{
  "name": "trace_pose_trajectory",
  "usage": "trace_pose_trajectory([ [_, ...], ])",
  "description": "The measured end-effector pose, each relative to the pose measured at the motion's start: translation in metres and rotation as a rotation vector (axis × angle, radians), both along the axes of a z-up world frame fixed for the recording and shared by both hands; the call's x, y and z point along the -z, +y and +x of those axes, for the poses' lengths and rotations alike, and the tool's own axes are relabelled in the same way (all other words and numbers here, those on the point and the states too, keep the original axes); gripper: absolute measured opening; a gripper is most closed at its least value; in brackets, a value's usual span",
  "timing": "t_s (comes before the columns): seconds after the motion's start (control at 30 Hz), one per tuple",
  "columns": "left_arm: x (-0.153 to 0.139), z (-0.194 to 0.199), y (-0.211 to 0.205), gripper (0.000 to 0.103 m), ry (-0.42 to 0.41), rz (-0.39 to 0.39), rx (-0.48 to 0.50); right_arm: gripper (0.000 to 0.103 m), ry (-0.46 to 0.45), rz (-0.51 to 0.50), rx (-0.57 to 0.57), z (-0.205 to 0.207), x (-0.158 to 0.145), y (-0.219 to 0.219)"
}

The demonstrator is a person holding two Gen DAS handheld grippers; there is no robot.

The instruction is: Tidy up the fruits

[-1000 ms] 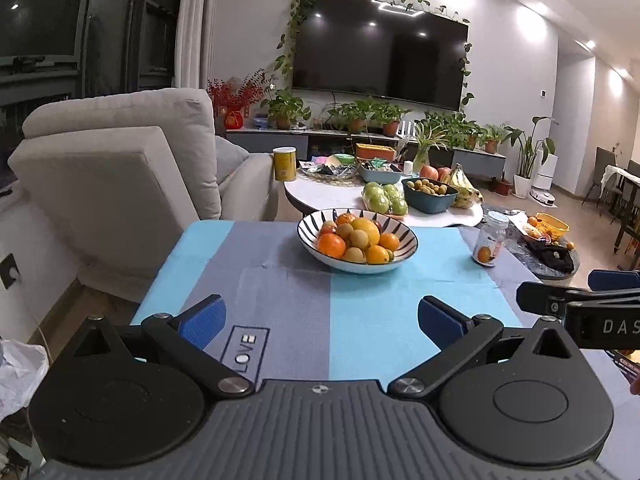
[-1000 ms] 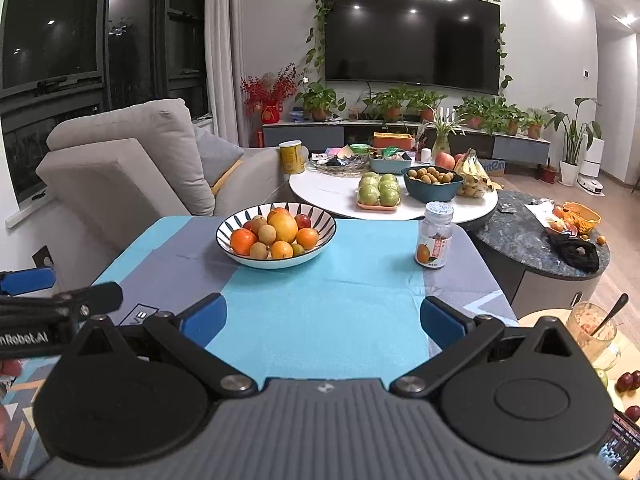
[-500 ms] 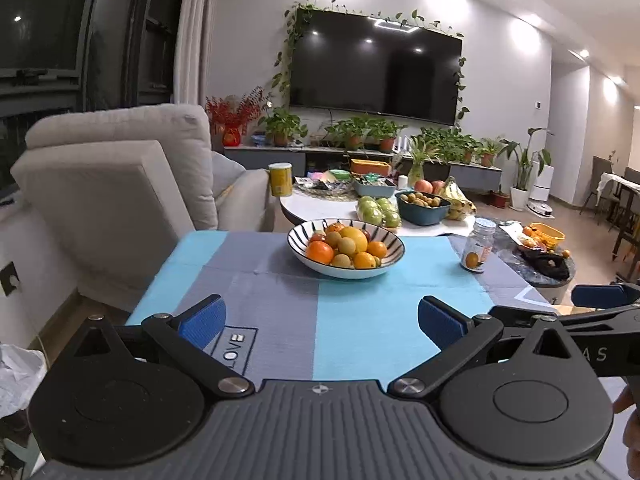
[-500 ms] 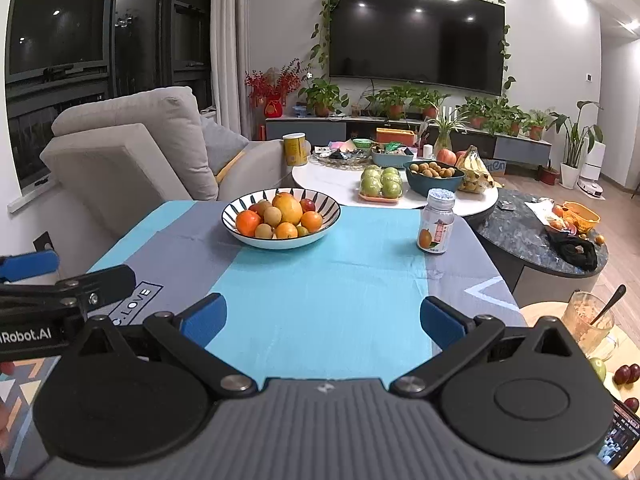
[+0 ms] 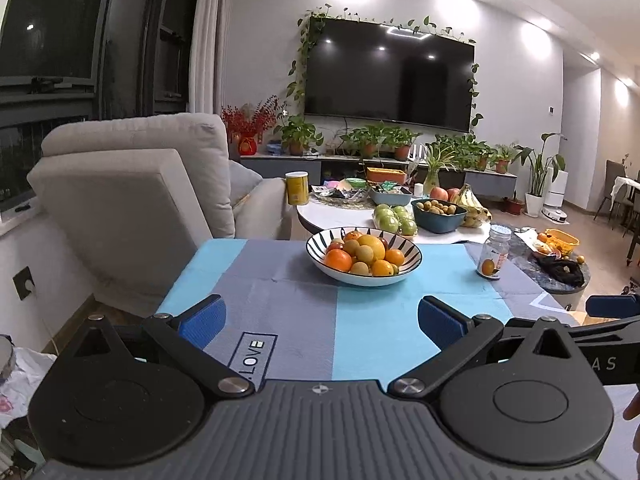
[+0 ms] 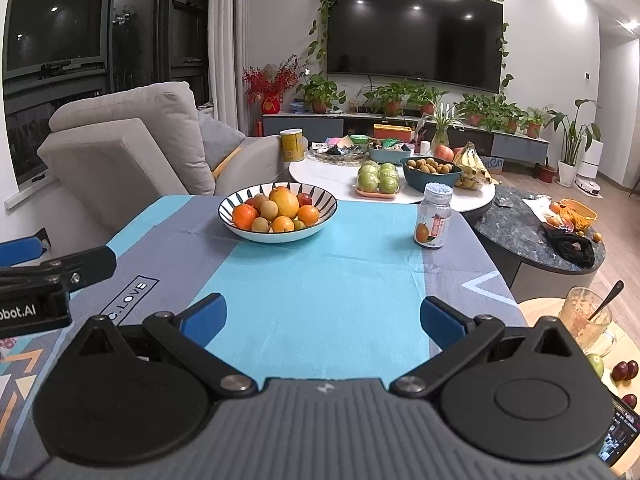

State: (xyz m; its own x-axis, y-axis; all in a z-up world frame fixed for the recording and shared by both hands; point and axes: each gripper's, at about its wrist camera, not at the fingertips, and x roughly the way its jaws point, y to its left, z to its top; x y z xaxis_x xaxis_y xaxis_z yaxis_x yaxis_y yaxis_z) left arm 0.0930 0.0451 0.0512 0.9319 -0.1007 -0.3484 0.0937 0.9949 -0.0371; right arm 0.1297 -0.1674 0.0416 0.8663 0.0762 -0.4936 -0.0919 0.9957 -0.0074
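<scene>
A striped bowl full of oranges, a large yellow fruit and small red and tan fruits stands at the far middle of the blue and grey tablecloth. My left gripper is open and empty, well short of the bowl. My right gripper is open and empty too, to the right of the left one. The right gripper shows at the right edge of the left wrist view. The left gripper shows at the left edge of the right wrist view.
A small jar stands on the cloth right of the bowl. Behind is a white round table with green apples, a blue bowl, bananas. A grey sofa is at left. A low side table with a glass at right.
Both grippers have drawn back and risen a little, so the bowl looks smaller and farther. Both stay open and empty.
</scene>
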Motion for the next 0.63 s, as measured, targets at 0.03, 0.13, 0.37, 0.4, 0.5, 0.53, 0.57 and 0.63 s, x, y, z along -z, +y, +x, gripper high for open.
trace_pose_trajectory([
  [0.03, 0.0002, -0.0001, -0.0002, 0.103, -0.002, 0.004, -0.003, 0.062, -0.001, -0.001, 0.001, -0.0003, 0.0001, -0.0003],
  [0.13, 0.0001, -0.0006, -0.0002, 0.103, -0.006, 0.006, -0.010, 0.062, -0.001, -0.001, 0.001, -0.0004, 0.0000, -0.0004],
  [0.37, -0.0017, -0.0027, -0.0035, 0.103, -0.014, 0.024, -0.018, 0.062, -0.001, 0.005, 0.010, -0.0015, 0.0007, -0.0051],
  [0.4, -0.0020, -0.0026, -0.0034, 0.103, -0.013, 0.022, -0.018, 0.062, 0.000, 0.006, 0.011, -0.0015, 0.0009, -0.0060],
  [0.5, -0.0021, -0.0028, -0.0044, 0.103, -0.011, 0.026, -0.019, 0.062, 0.009, 0.011, 0.009, -0.0006, 0.0015, -0.0069],
  [0.53, -0.0018, -0.0033, -0.0055, 0.103, -0.011, 0.028, -0.019, 0.062, 0.008, 0.012, 0.009, -0.0010, 0.0015, -0.0069],
  [0.57, -0.0015, -0.0033, -0.0058, 0.103, -0.010, 0.028, -0.015, 0.062, 0.007, 0.010, 0.010, -0.0013, 0.0015, -0.0069],
  [0.63, -0.0011, -0.0028, -0.0054, 0.103, -0.006, 0.023, -0.010, 0.062, 0.009, 0.009, 0.008, -0.0008, 0.0016, -0.0070],
])
